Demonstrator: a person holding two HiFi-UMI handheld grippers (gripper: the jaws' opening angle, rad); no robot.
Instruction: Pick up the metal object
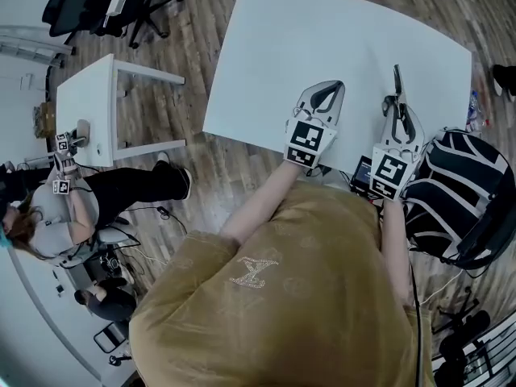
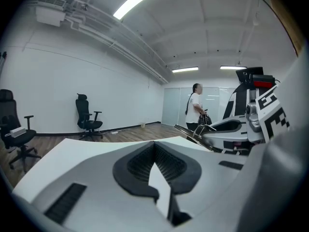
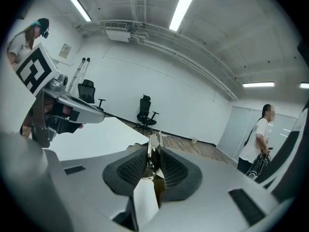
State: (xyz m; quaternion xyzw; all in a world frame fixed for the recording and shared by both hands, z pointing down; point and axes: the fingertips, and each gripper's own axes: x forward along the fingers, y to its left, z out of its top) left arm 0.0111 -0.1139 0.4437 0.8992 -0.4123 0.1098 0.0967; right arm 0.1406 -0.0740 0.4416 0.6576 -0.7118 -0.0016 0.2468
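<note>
A thin metal object (image 1: pixel 397 81) sticks out forward from my right gripper (image 1: pixel 396 103), which is shut on it above the near edge of the white table (image 1: pixel 322 39). In the right gripper view the shiny metal piece (image 3: pixel 155 153) stands upright, pinched between the dark ribbed pads (image 3: pixel 129 168). To its left, my left gripper (image 1: pixel 328 85) hovers over the table's near edge; its tips meet and nothing is between them. The left gripper view shows the same shut jaws, with the left gripper (image 2: pixel 154 146) over the bare tabletop.
A black-and-white backpack (image 1: pixel 459 192) stands to the right of the table, with a bottle (image 1: pixel 474 111) beyond it. A small white side table (image 1: pixel 93 107) and office chairs (image 1: pixel 105 6) are at left, where a seated person (image 1: pixel 72 208) holds other grippers. Another person (image 2: pixel 195 108) stands far off.
</note>
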